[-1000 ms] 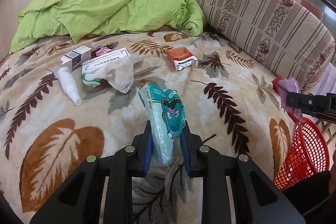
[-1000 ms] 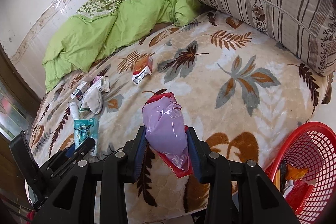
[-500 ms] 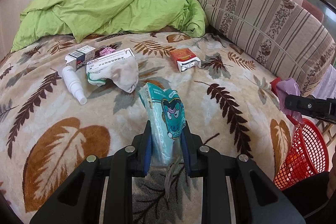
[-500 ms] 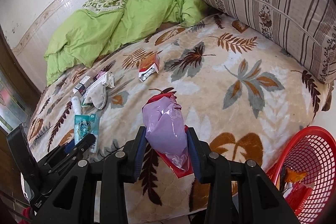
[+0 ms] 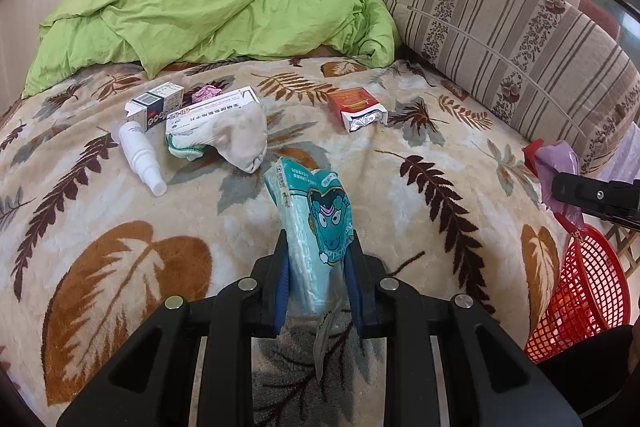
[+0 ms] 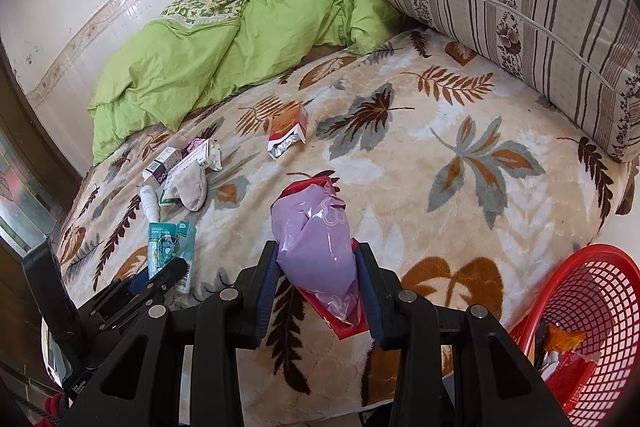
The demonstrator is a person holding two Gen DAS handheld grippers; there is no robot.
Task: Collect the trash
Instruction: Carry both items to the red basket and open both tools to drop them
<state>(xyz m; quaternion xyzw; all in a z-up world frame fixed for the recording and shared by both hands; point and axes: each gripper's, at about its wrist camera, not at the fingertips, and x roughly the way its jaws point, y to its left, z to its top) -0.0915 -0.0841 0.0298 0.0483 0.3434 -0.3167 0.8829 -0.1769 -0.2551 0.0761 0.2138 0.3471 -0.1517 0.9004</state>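
Note:
My left gripper is shut on a teal tissue pack with a cartoon dragon, held above the leaf-patterned blanket. My right gripper is shut on a purple plastic wrapper with a red piece behind it, near the bed's front edge. A red mesh basket with some trash in it stands on the floor at the lower right; it also shows in the left wrist view. On the bed lie a red cigarette pack, a white spray bottle, small boxes and a dirty sock.
A green quilt is bunched at the far side of the bed. A striped bolster pillow runs along the right. The right gripper shows at the left wrist view's right edge. The left gripper shows at the right wrist view's lower left.
Both grippers have drawn back and lifted slightly with their loads; the bed items sit lower in both views. Both grips are unchanged.

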